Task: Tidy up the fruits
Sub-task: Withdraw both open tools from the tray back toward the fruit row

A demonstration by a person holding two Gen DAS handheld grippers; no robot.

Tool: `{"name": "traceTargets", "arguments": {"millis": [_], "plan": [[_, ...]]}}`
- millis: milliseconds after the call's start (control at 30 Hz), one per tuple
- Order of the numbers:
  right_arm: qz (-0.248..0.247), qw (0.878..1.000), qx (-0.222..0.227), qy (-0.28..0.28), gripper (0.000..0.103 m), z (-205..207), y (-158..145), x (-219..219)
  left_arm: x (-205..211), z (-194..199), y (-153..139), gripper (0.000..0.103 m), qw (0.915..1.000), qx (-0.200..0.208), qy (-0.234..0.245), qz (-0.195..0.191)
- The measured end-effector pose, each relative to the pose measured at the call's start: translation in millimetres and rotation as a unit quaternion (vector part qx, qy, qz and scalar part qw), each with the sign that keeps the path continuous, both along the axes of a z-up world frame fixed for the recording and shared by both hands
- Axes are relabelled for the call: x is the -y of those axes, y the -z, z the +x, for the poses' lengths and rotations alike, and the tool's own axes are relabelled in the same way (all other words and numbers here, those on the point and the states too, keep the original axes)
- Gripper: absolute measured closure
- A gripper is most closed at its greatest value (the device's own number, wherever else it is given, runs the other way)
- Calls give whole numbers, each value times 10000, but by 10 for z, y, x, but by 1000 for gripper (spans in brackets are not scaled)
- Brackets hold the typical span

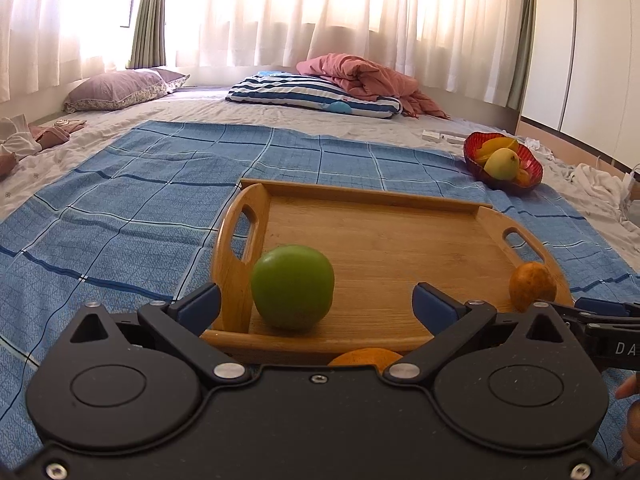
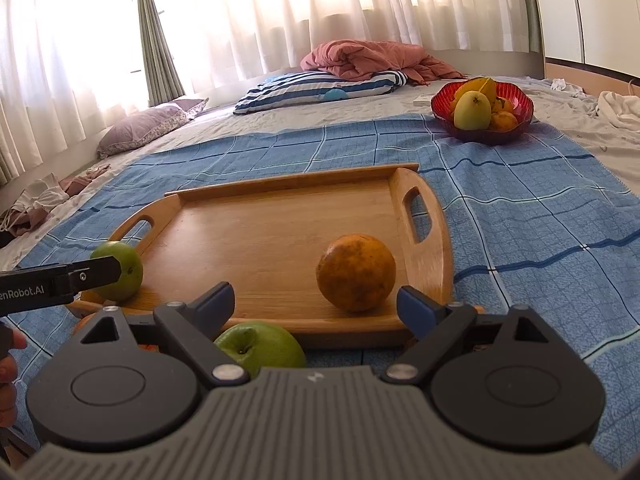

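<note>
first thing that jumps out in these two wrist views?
The wooden tray on the blue checked cloth, holding a green apple near its left handle and an orange near its right. Both grippers, left gripper and right gripper, stand open at its near edge, gripping nothing. Farther right sits a red bowl heaped with fruit.

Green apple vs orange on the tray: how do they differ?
The green apple is smooth and evenly green; the orange is dull orange with dark speckles. The apple sits at the wooden tray's left end beside that handle; the orange sits at the right end by the other handle. The apple lies in front of the left gripper, the orange in front of the right gripper. Both rest near the tray's near edge, ungripped, each gripper's jaws open.
</note>
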State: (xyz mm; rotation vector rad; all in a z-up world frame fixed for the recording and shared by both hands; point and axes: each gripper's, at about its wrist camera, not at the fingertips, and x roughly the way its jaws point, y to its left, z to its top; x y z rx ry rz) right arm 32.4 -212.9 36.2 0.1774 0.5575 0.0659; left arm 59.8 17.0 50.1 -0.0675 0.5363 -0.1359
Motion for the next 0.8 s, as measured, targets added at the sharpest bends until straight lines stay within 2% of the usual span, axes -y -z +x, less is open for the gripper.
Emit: {"name": "traceTargets", "arguments": {"millis": [233,467,667,800], "plan": [[3,9997,241,-83,7,-183,3,-70,21,-168,38,0,9999,36,41,88],[-339,9980,536,30,7,-349,51,-190,37,-281,88,0,9998,110,65,157],[-750,9948,683,12,7,-469,117,-312,122,-402,146,0,9984,253,213,458],[-889,9932,758,-8,7,-512,144,-379,158,-464,195,0,9981,251,233,512]]}}
